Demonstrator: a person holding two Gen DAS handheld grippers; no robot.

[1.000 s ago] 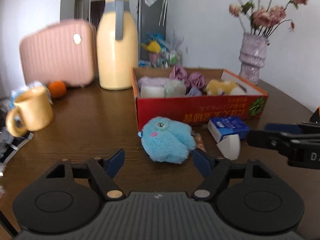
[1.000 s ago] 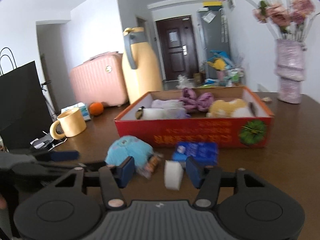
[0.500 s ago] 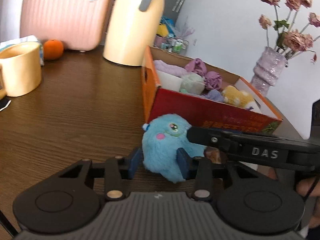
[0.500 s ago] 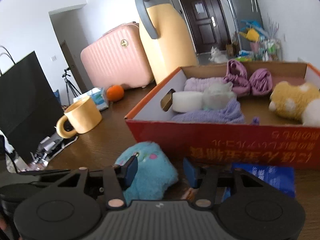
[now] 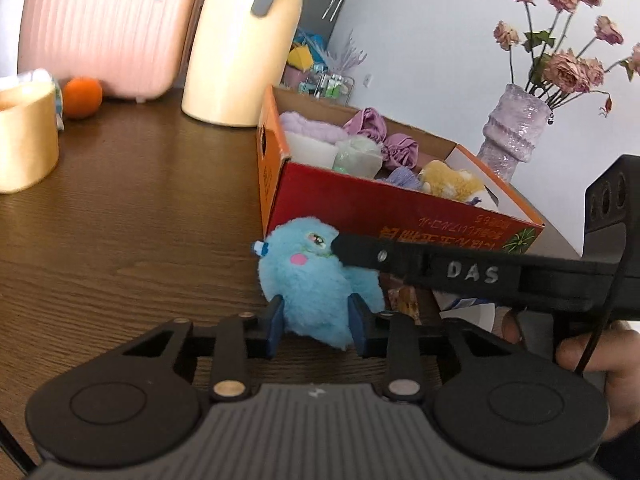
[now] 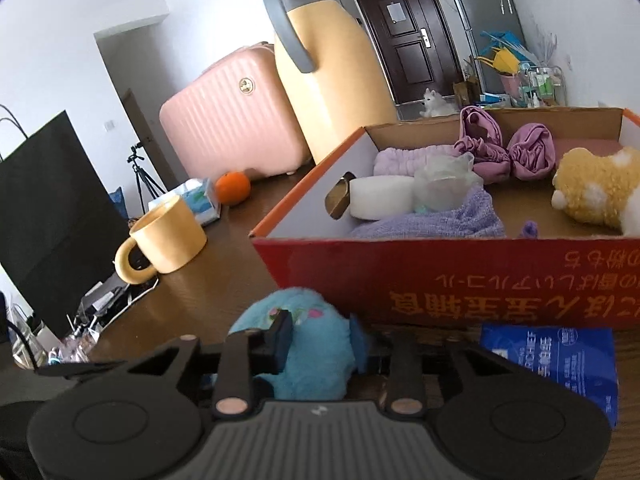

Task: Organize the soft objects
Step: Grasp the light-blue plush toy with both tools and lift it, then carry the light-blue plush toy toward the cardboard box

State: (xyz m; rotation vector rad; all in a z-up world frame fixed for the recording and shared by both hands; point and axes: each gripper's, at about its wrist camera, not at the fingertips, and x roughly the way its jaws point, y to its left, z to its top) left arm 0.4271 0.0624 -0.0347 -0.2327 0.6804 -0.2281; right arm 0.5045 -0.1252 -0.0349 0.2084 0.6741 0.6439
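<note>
**Left wrist view and right wrist view: two grippers squeeze one blue toy**

Left wrist view: the left gripper [image 5: 316,320] has just been closing, and its blue pads now press into both sides of the fluffy blue plush toy [image 5: 312,280]. The toy sits on the brown table [image 5: 132,208], right in front of the red cardboard box [image 5: 400,216]. The right gripper [image 5: 344,250] reaches in from the right side, and its tip touches the toy's face near the eye. A hand [image 5: 592,356] holds that gripper. Inside the box lie purple cloths and a yellow plush toy [image 5: 452,184].

Right wrist view: the right gripper [image 6: 320,340] has just been closing too, and its pads pinch the same blue plush toy [image 6: 308,344], which bulges between them. The red cardboard box [image 6: 460,280] stands just behind the toy. A blue packet [image 6: 556,356] lies on the table to the right. A yellow mug [image 6: 168,236] stands to the left.
</note>
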